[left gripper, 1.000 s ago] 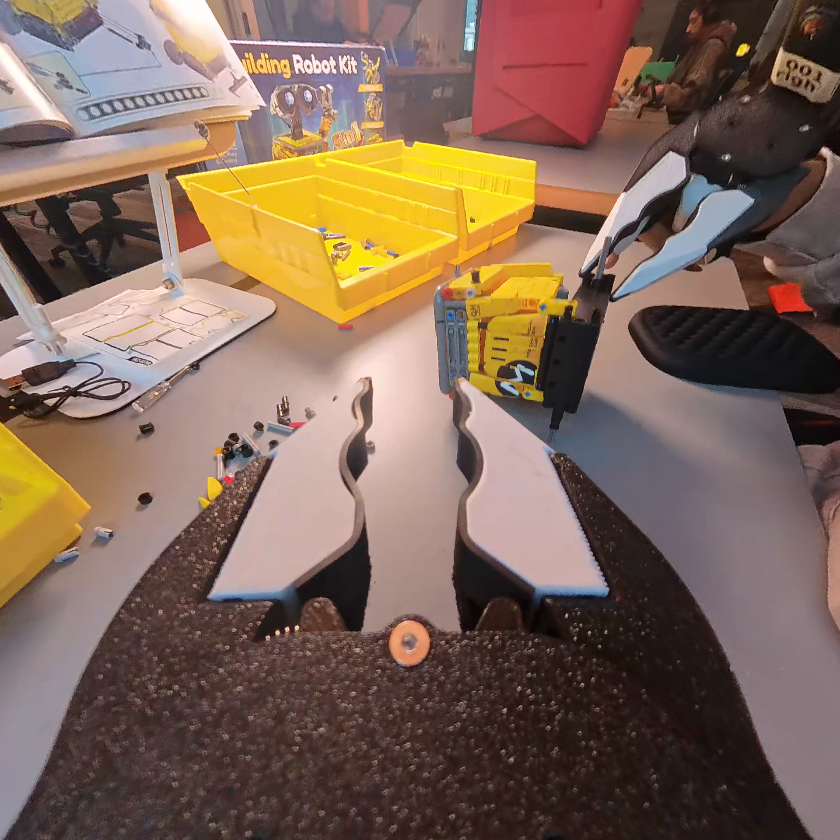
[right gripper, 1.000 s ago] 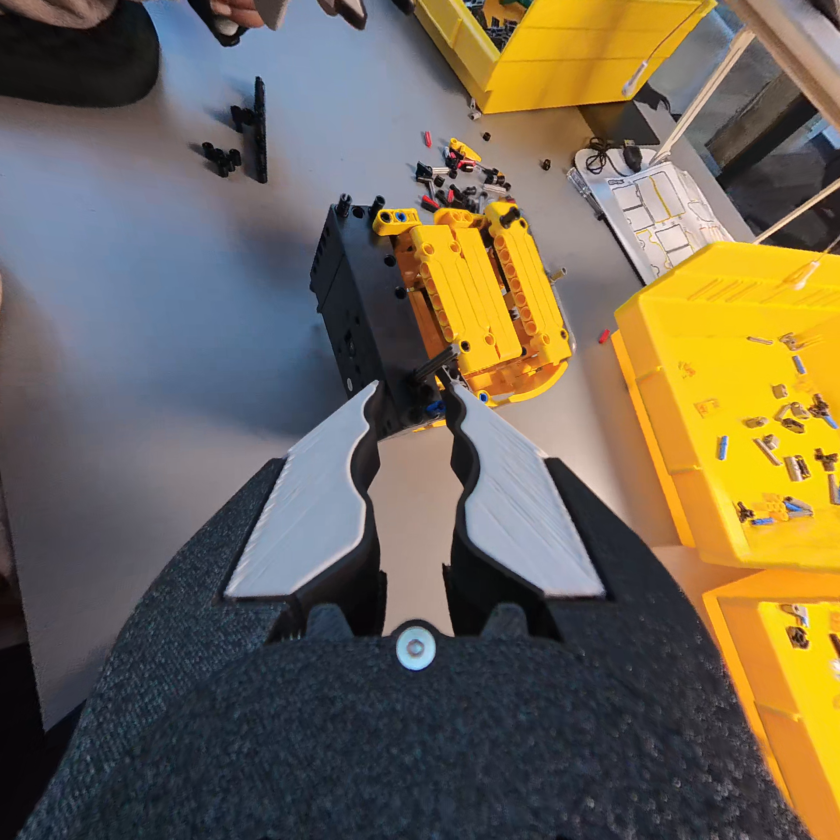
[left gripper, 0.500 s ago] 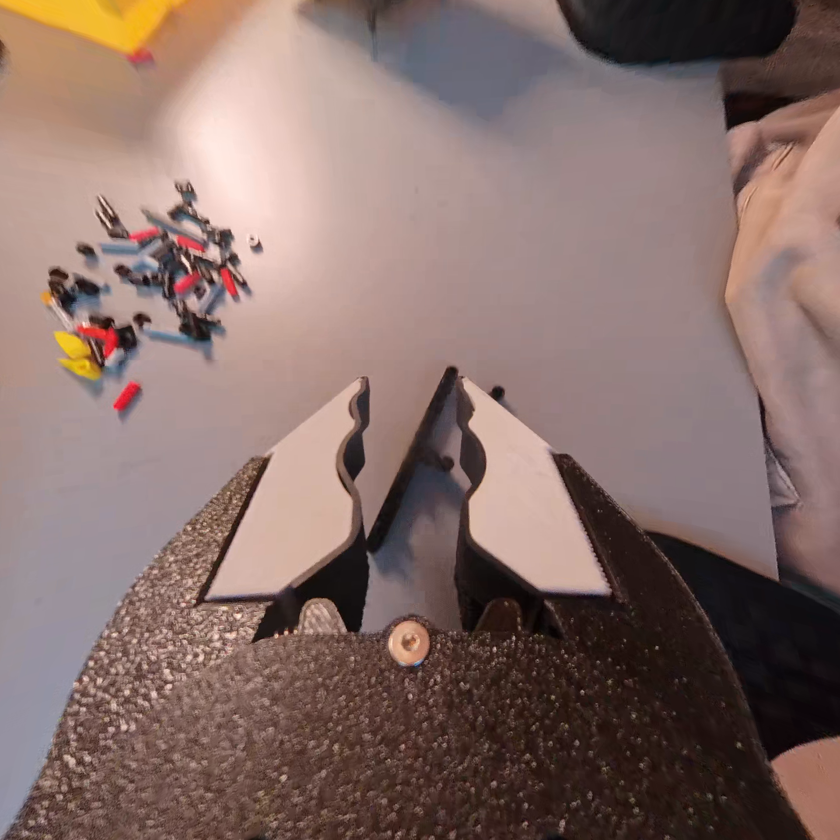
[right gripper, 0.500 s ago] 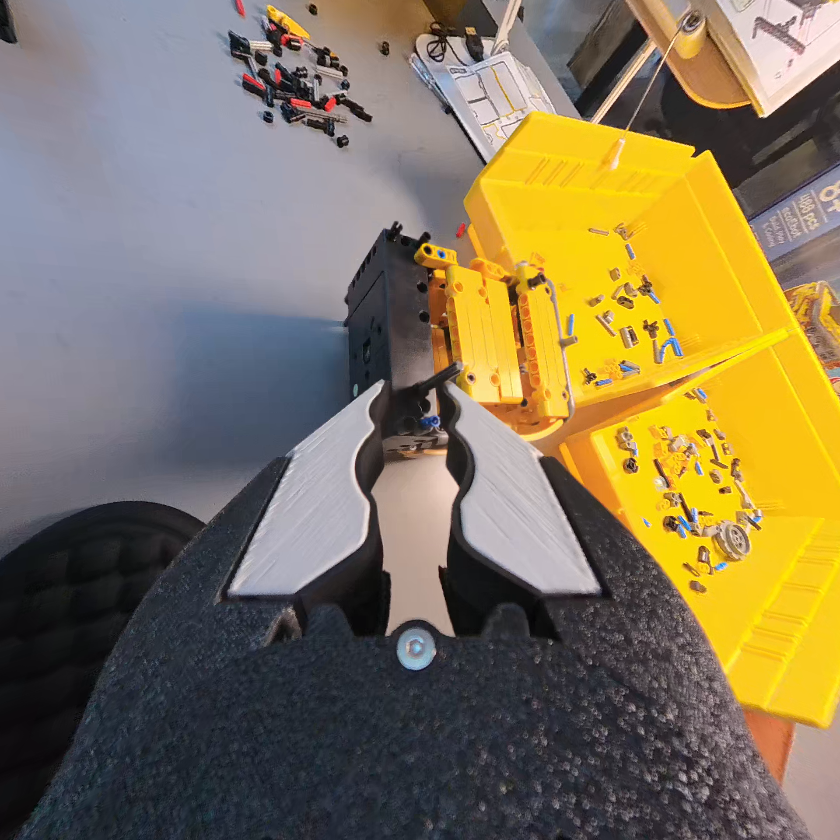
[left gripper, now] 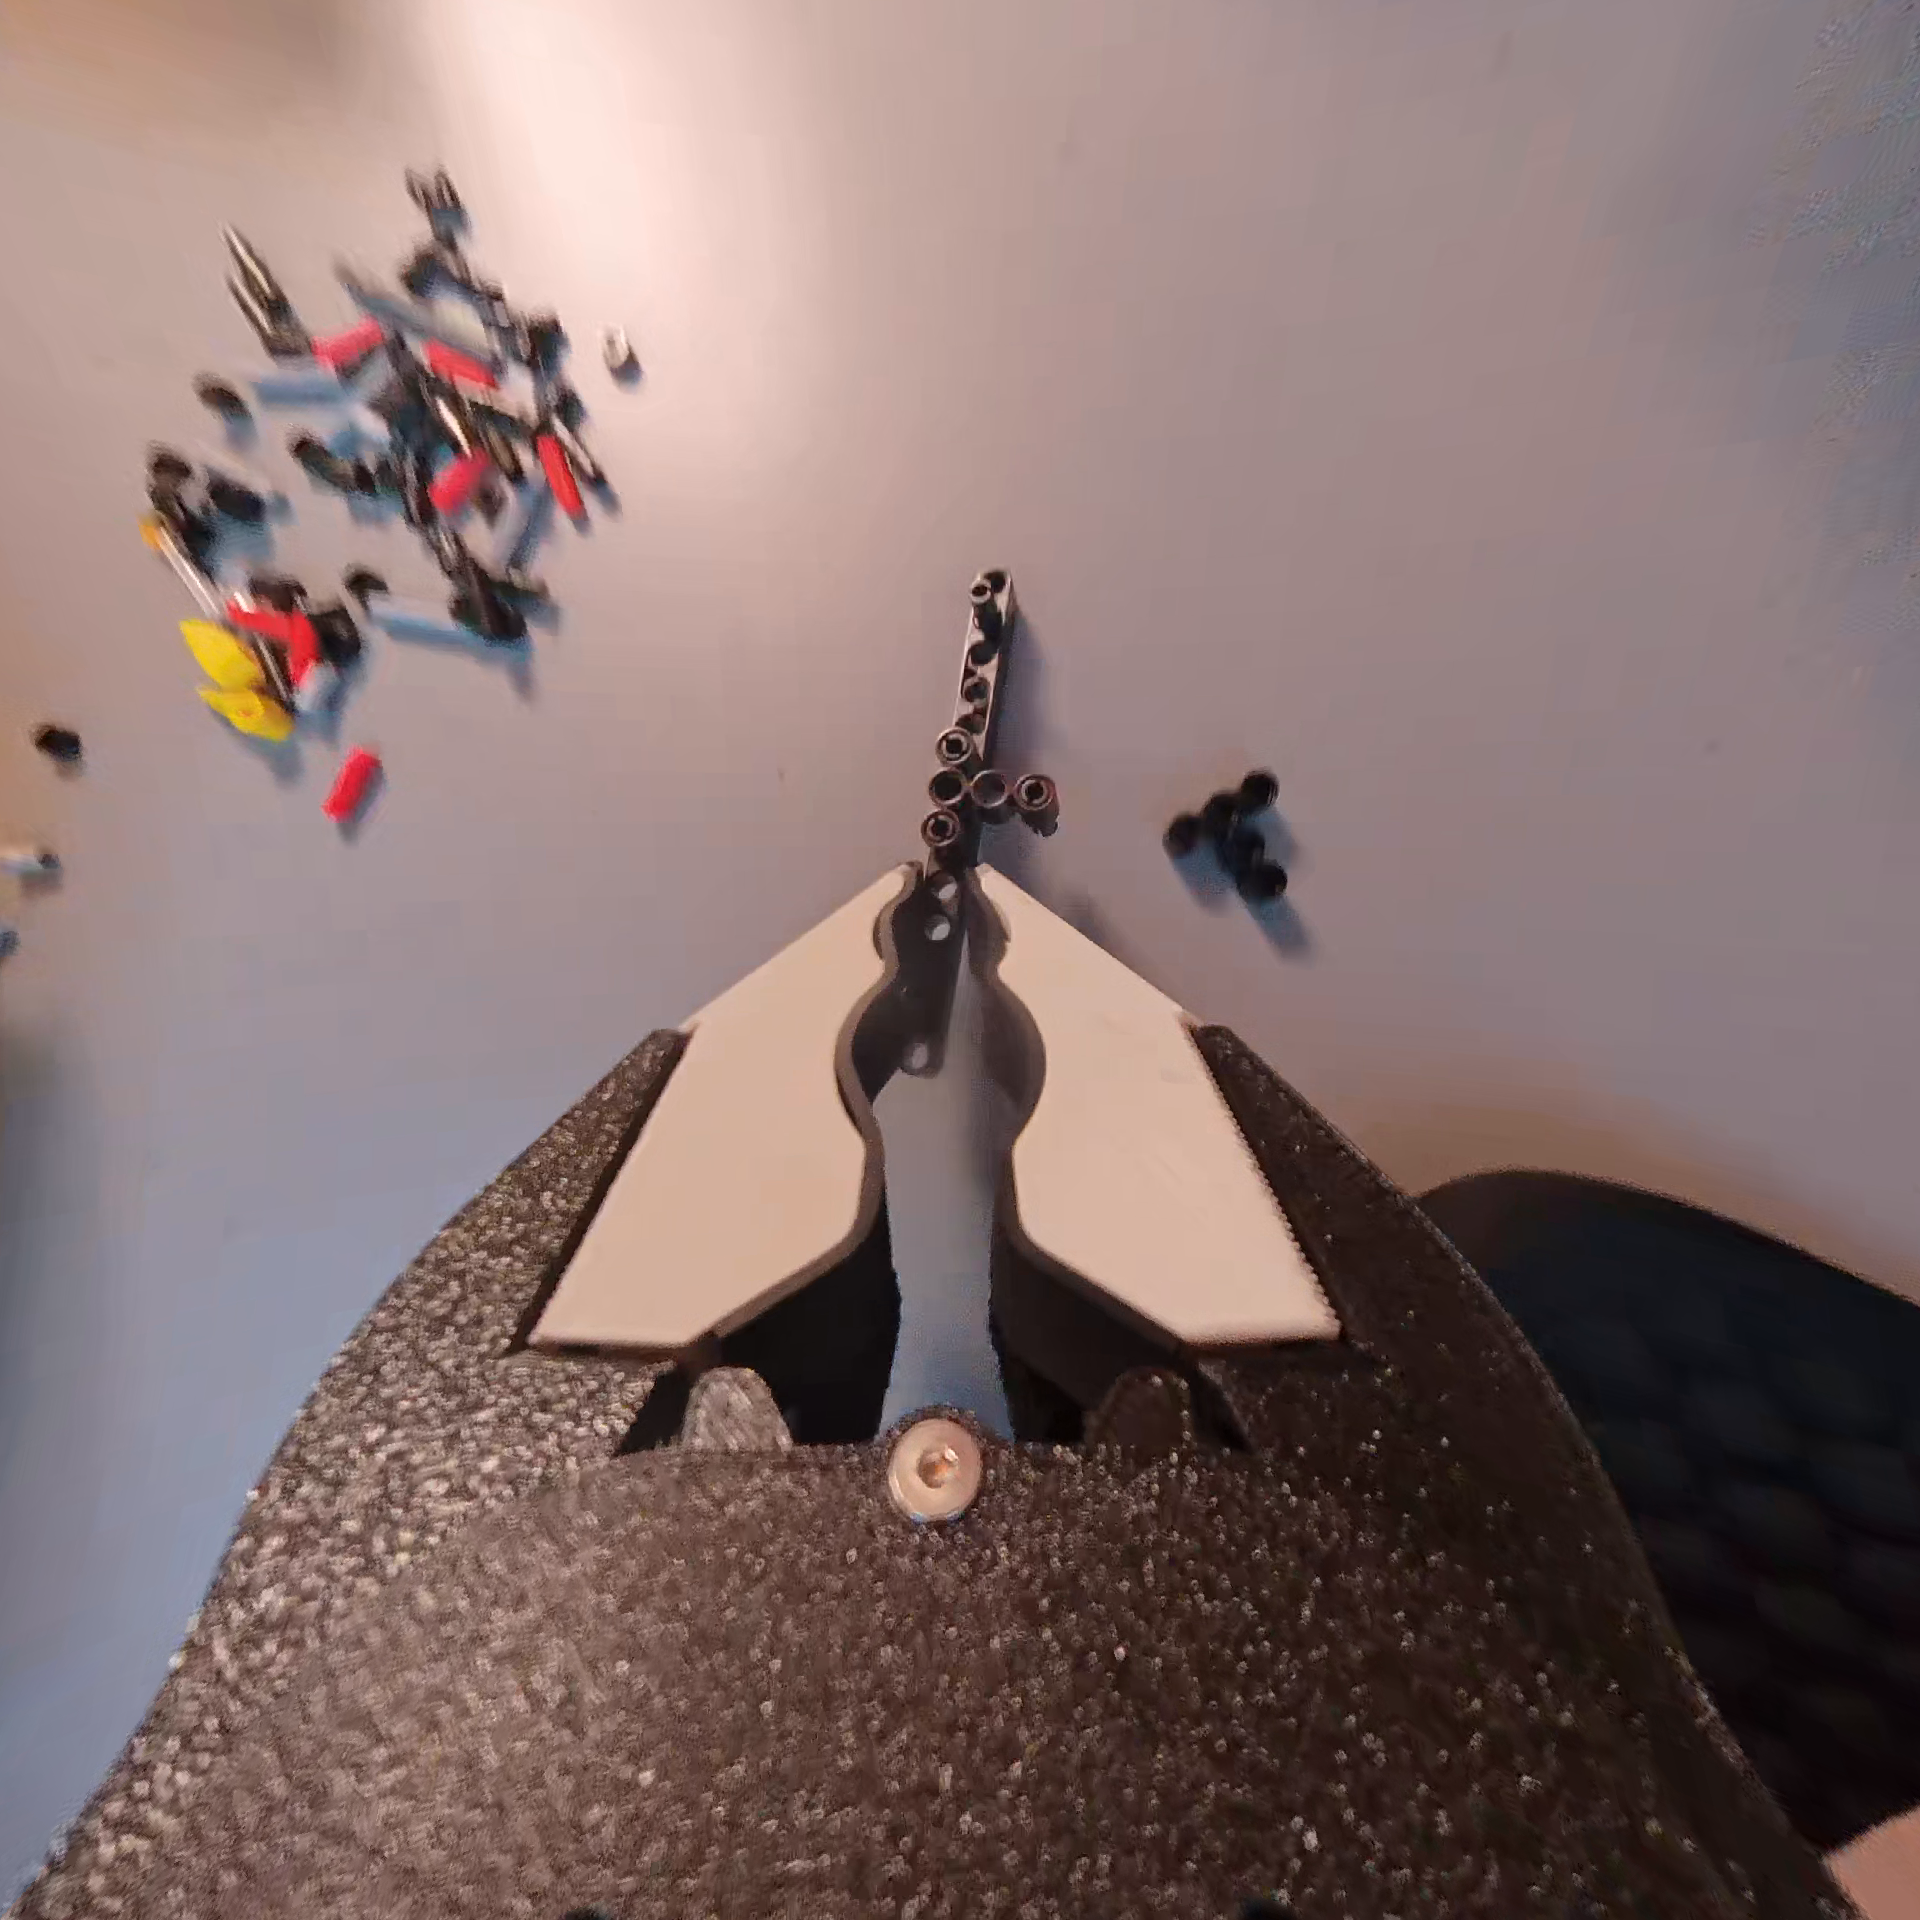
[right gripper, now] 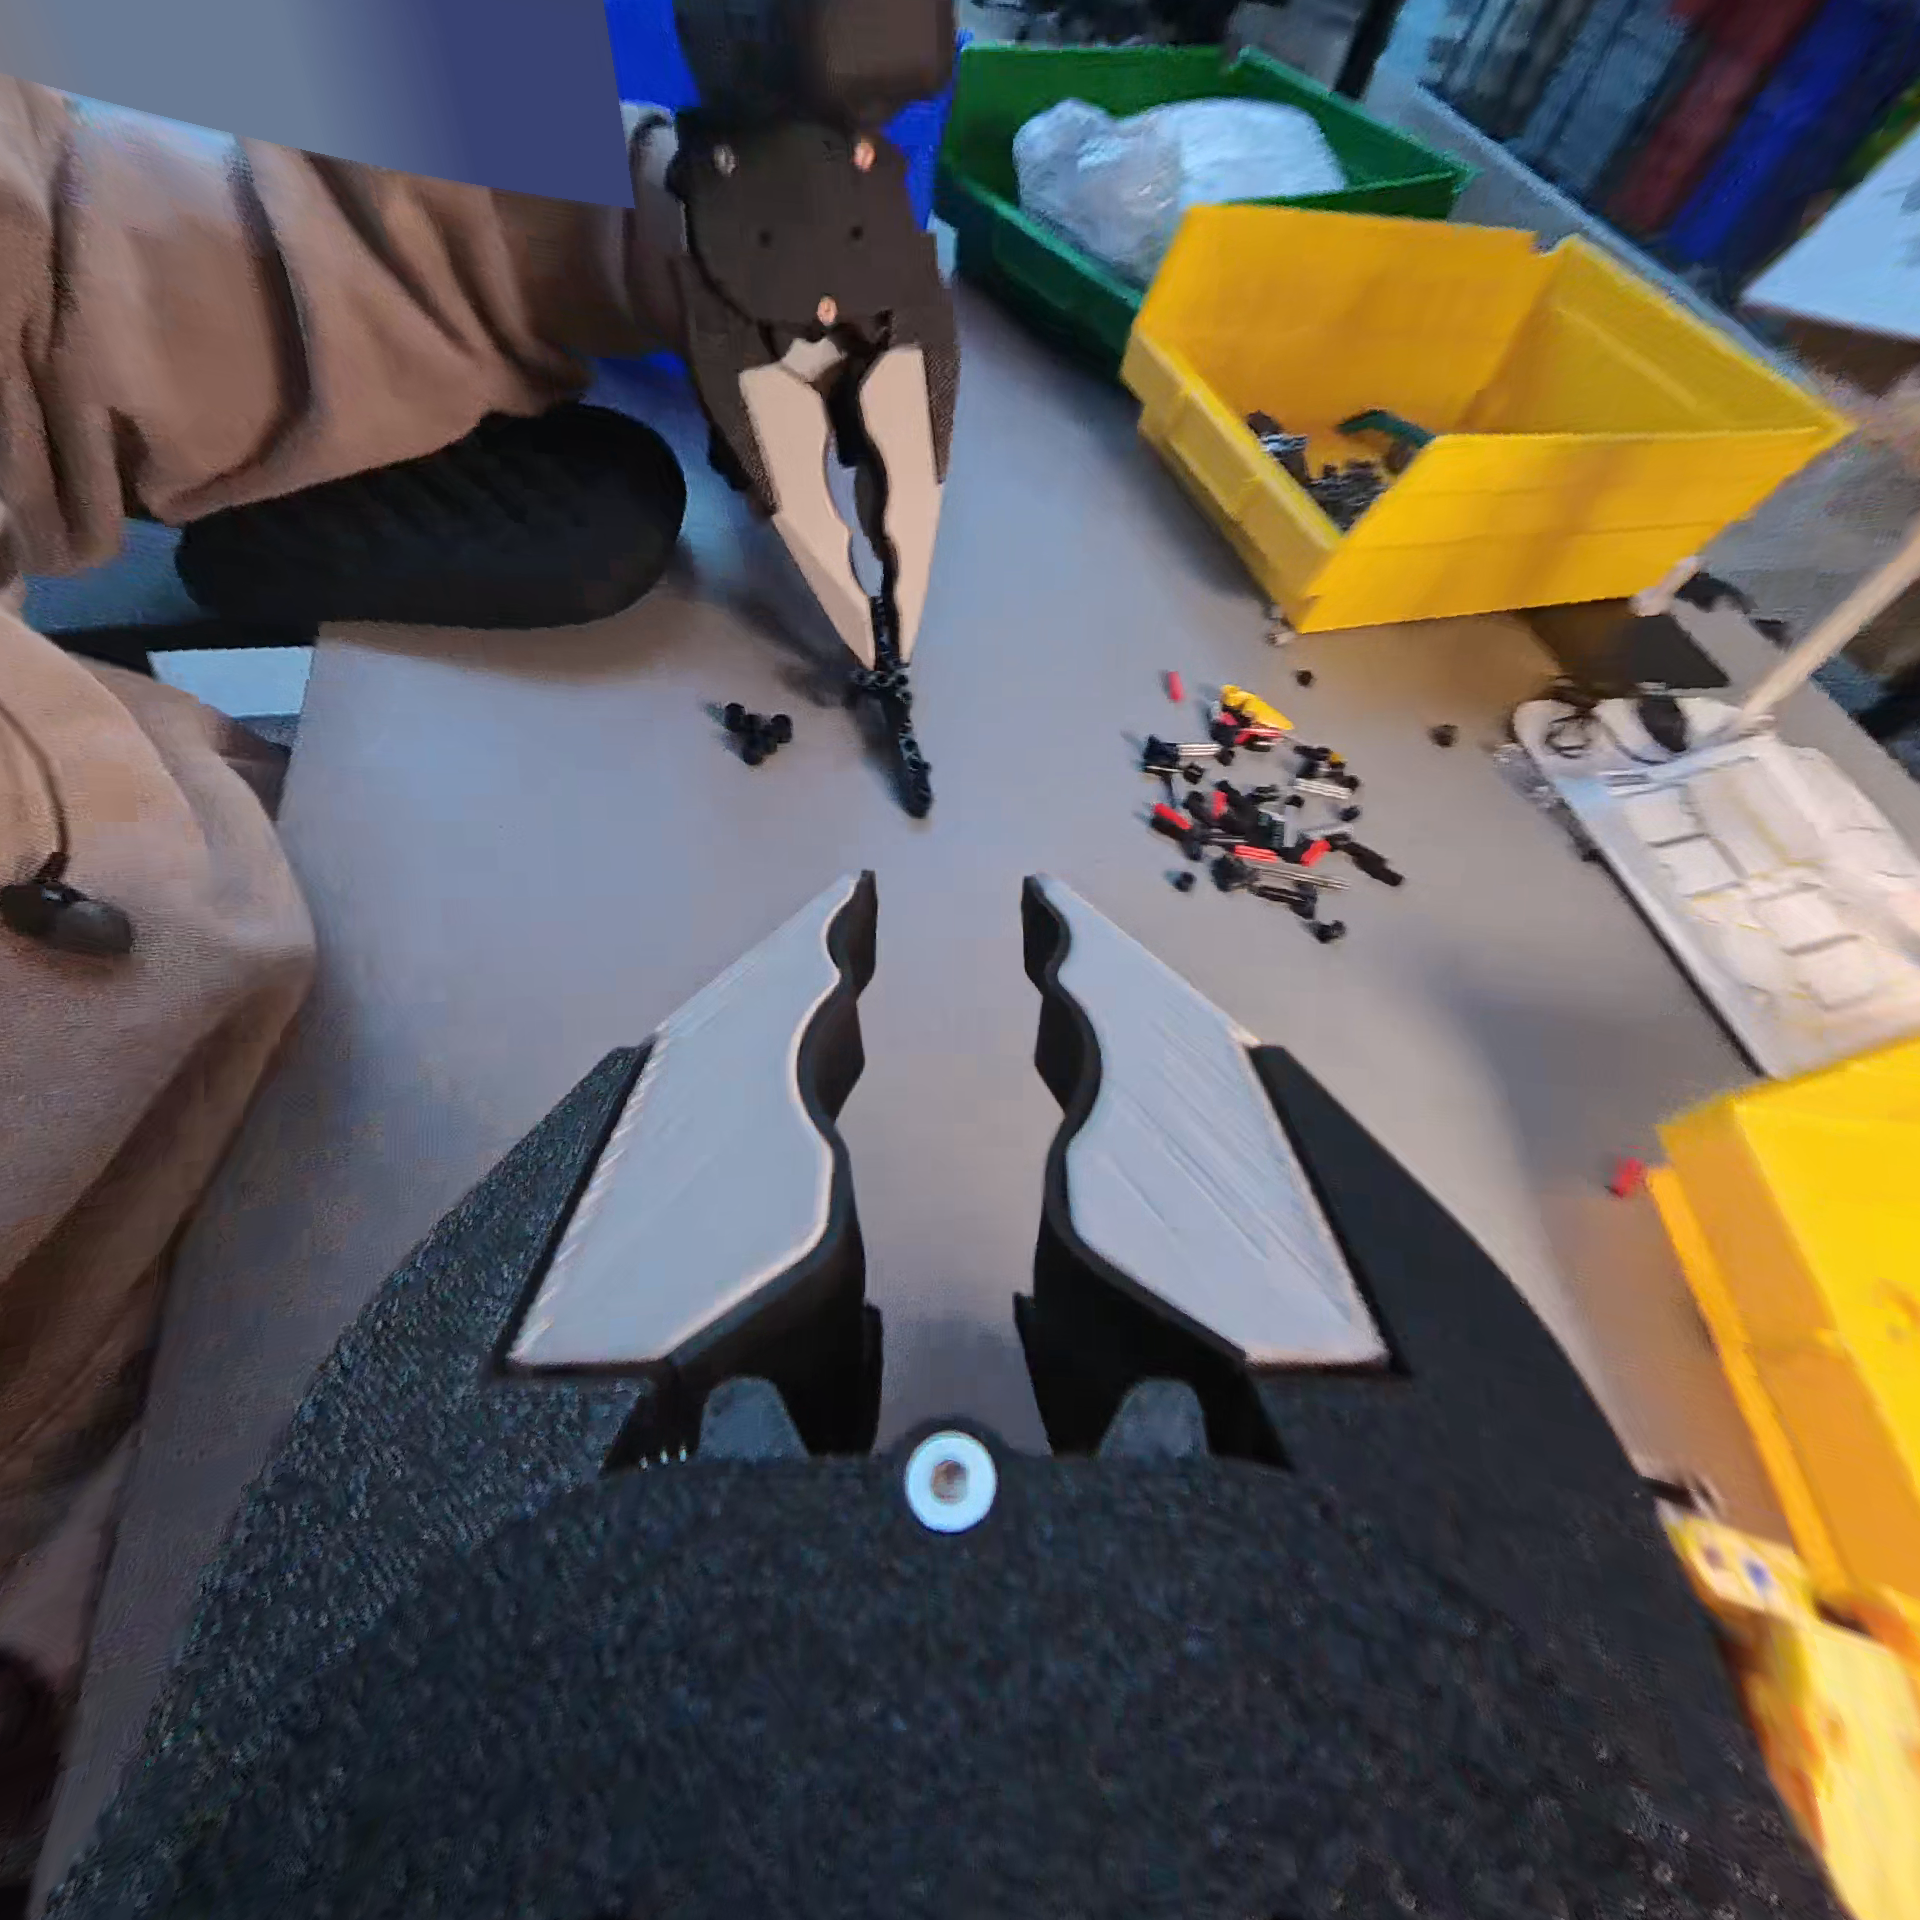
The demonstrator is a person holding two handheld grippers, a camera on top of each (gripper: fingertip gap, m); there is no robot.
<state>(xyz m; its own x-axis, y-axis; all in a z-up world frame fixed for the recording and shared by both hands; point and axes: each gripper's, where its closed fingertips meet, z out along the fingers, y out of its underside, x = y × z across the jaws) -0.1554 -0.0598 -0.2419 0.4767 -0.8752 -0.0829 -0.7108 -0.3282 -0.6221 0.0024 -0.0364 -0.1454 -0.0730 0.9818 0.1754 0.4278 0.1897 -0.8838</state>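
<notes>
My left gripper (left gripper: 951, 883) is shut on a long black beam with holes (left gripper: 977, 686). Both pads press its near part and the rest sticks out ahead, low over the grey table (left gripper: 1351, 416), with a short cross piece pinned to it. The right wrist view shows the same grasp: the left gripper (right gripper: 883, 644) points down with the beam (right gripper: 904, 748) reaching the table. My right gripper (right gripper: 951, 883) is open and empty above the table, a short way from the beam's tip.
A small black clump of pins (left gripper: 1231, 836) lies right of the beam. A pile of small black, red and yellow parts (right gripper: 1257, 821) lies nearby. Yellow bins (right gripper: 1455, 499) (right gripper: 1818, 1299), a green bin (right gripper: 1039, 239), a white stand base (right gripper: 1745, 883) and a person's sleeve (right gripper: 260, 312) ring the table. One gripper's finger ends stand about 20 cm off the other's.
My left gripper tipped down to the table and shut on the black beam. My right gripper let go of the black and yellow model, swung away from it and opened wider.
</notes>
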